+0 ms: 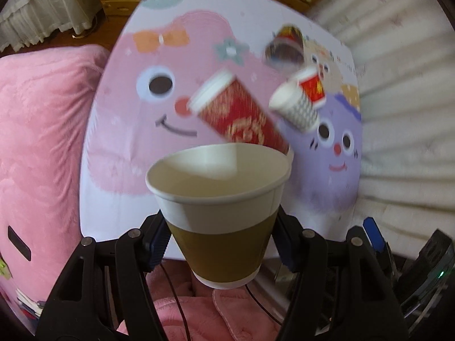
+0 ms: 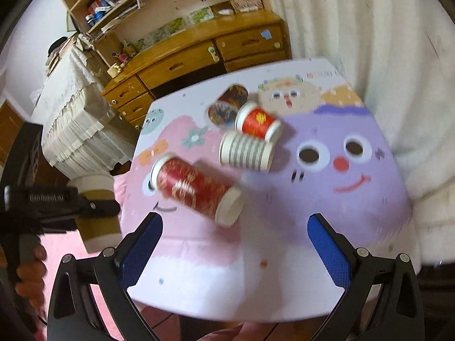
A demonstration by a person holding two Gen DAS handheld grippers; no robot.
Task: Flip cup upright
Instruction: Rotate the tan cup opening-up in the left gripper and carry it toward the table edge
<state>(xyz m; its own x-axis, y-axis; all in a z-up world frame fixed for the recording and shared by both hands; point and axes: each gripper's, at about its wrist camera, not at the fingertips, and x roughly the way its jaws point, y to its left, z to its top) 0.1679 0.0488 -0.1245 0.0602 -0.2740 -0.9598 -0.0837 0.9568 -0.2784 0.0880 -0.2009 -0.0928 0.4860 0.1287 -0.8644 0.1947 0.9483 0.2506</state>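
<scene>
My left gripper (image 1: 220,244) is shut on a brown-and-white paper cup (image 1: 220,199), held upright with its mouth up, off the near-left edge of the cartoon table (image 1: 119,147). The same cup shows at the left of the right wrist view (image 2: 98,207). On the table lie several cups on their sides: a tall red one (image 2: 196,189), a grey striped one (image 2: 246,150), a small red one (image 2: 257,122) and a dark one (image 2: 226,105). My right gripper (image 2: 234,236) is open and empty, just before the tall red cup.
A pink blanket (image 1: 42,142) lies left of the table. A white quilted cover (image 1: 406,113) lies to the right. A wooden dresser (image 2: 184,59) and shelves stand behind the table. A cloth-covered stand (image 2: 71,119) is at the back left.
</scene>
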